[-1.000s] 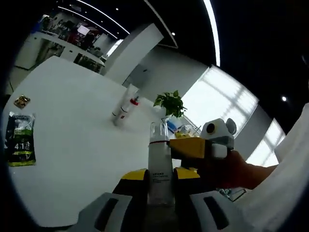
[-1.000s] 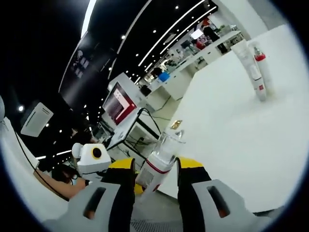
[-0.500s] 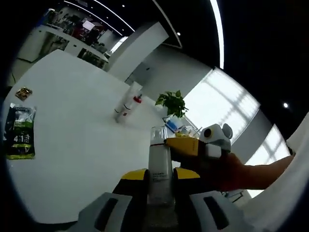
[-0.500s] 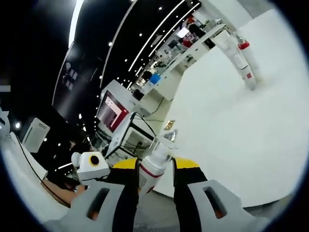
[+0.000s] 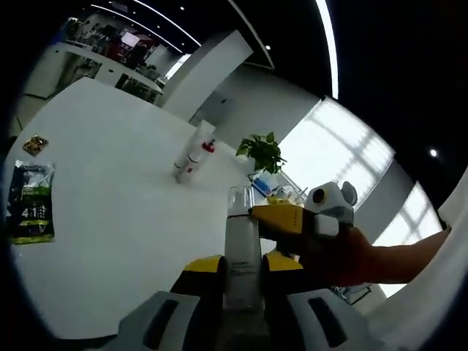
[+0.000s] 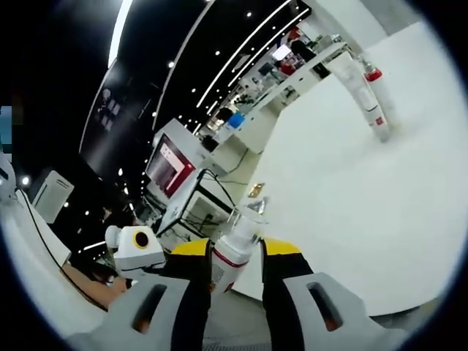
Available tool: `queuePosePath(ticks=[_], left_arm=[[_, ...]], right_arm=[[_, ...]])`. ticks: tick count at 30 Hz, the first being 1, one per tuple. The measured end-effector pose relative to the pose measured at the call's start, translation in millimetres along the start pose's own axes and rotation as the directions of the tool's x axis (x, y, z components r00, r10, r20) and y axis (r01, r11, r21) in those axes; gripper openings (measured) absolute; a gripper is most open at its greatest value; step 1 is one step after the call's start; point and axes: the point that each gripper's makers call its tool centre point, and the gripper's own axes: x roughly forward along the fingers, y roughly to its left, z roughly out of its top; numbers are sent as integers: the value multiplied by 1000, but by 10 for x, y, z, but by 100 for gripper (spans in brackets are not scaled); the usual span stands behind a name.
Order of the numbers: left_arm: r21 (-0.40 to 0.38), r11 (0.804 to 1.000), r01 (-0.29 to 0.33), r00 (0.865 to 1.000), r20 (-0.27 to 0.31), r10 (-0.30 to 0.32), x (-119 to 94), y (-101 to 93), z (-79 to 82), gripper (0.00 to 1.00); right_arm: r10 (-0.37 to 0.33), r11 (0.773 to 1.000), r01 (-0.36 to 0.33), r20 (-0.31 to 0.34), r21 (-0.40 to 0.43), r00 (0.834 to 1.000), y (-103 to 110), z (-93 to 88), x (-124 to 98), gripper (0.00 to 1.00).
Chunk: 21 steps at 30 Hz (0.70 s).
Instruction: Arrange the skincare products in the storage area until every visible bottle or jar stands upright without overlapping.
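Bottle: white cylindrical bottle with red band and clear cap, lower centre, lifted above the white surface.
Left gripper: fingers pinching bottle's body.
Right gripper: fingers pinching same bottle.

Both grippers clamped shut.
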Motion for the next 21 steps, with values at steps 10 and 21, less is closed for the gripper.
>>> queuePosePath(ticks=[10, 21], left_arm=[[127, 990, -57, 995, -70, 67, 133, -10, -133, 20], [188, 971, -151, 979, -108, 173, 180, 156, -193, 20]], right_arm=[[96, 981, -96, 7, 170, 995, -9, 20, -15, 19], [96, 962, -84, -33, 261, 995, -184, -50, 121, 19]])
